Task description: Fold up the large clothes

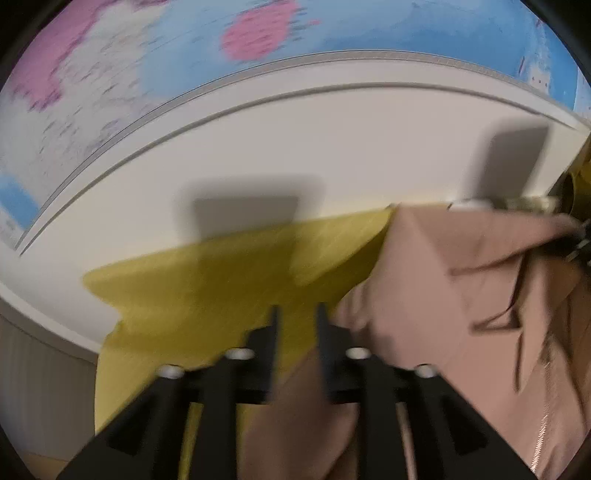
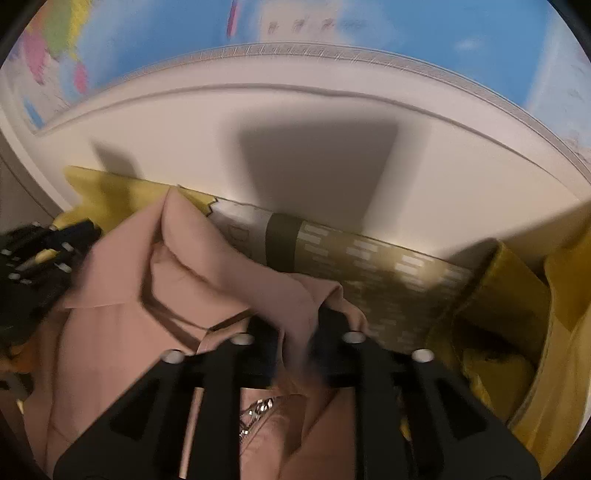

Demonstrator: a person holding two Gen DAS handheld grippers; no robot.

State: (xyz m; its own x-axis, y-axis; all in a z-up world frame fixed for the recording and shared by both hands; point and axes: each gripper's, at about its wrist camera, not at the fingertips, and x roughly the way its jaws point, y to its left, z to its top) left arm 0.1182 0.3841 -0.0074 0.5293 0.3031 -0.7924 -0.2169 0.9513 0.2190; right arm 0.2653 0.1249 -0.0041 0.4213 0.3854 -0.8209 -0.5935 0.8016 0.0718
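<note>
Pink-beige jacket (image 2: 122, 295), collared and zippered, heaped on the white table (image 2: 332, 147), over a yellow cloth (image 1: 221, 266). Right claw (image 2: 295, 343) pinching a fold of the jacket between its fingers. Left claw (image 1: 295, 314) spread a little, nothing between the fingers, tips over the yellow cloth just left of the jacket. Olive patterned box (image 2: 369, 266) lying far right of the jacket, beside another yellow garment (image 2: 554, 332). World map (image 1: 332, 29) on the wall beyond the table.
</note>
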